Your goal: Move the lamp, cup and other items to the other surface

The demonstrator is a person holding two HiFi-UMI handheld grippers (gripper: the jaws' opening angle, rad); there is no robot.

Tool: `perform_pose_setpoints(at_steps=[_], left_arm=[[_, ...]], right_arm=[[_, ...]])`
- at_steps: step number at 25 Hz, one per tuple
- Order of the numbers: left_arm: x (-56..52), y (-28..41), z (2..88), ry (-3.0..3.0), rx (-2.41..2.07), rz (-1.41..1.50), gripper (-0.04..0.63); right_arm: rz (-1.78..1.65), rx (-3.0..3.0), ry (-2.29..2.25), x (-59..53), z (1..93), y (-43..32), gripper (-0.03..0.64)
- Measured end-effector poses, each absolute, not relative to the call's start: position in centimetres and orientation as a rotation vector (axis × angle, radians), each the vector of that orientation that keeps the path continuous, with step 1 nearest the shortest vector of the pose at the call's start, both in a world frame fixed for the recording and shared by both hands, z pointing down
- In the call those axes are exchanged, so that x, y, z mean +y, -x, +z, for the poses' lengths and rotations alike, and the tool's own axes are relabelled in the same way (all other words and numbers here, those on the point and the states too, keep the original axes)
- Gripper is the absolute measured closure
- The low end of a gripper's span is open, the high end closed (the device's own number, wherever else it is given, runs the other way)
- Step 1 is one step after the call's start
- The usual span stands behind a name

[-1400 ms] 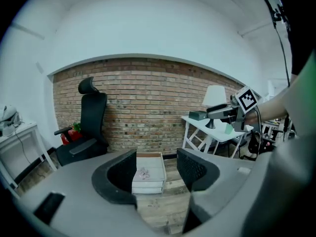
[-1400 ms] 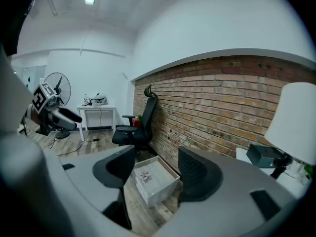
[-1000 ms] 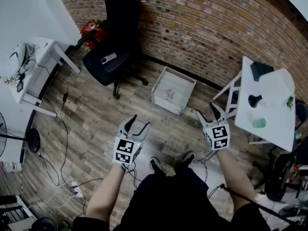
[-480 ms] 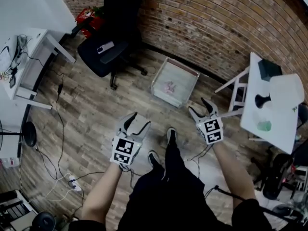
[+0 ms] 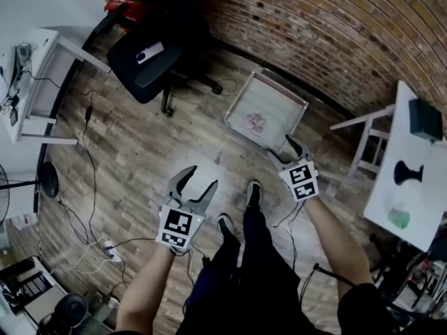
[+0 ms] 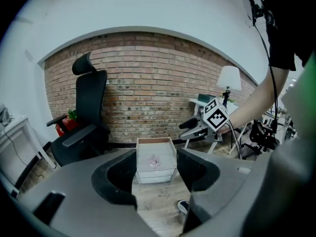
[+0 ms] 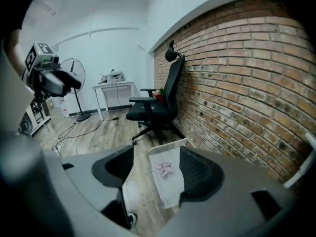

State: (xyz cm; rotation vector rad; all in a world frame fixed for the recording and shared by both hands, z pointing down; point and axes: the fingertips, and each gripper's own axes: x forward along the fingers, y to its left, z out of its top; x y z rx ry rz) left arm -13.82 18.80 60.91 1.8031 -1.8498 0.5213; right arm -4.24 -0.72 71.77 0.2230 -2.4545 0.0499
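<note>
Brick-walled room, wood floor | lamp (image 5: pixel 407 172) and green cup (image 5: pixel 399 218) on white table (image 5: pixel 419 142), well apart from both tongs | left gripper (image 5: pixel 201 178), right gripper (image 5: pixel 281 148) — jaws apart, empty | step: approach, likely; next — reach table, close on lamp

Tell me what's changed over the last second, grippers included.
The person stepped toward the floor bin; the left gripper and right gripper came down toward it. The right gripper's jaws just opened slightly further; both stay empty. The chair and table are unmoved.
</note>
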Motion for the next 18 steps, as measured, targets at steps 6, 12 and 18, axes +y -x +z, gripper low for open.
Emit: perform_pose_setpoints(at_steps=[6, 12, 18], left_arm=[[14.6, 15.8, 67.3, -1.725, -1.834, 0.505, 0.342], [13.1, 16.6, 74.3, -1.665, -1.799, 0.512, 0.343], [11.9, 16.8, 79.3, -1.605, -1.769, 0.487, 0.343]], right_arm=[[0.069, -2.392, -0.166, -5.5, 81.3, 7.8, 0.324], [0.091, -2.333, -0.069, -6.7, 90.7, 10.2, 0.316], [0.121, -2.304, -0.024, -7.8, 98.4, 13.0, 0.308]])
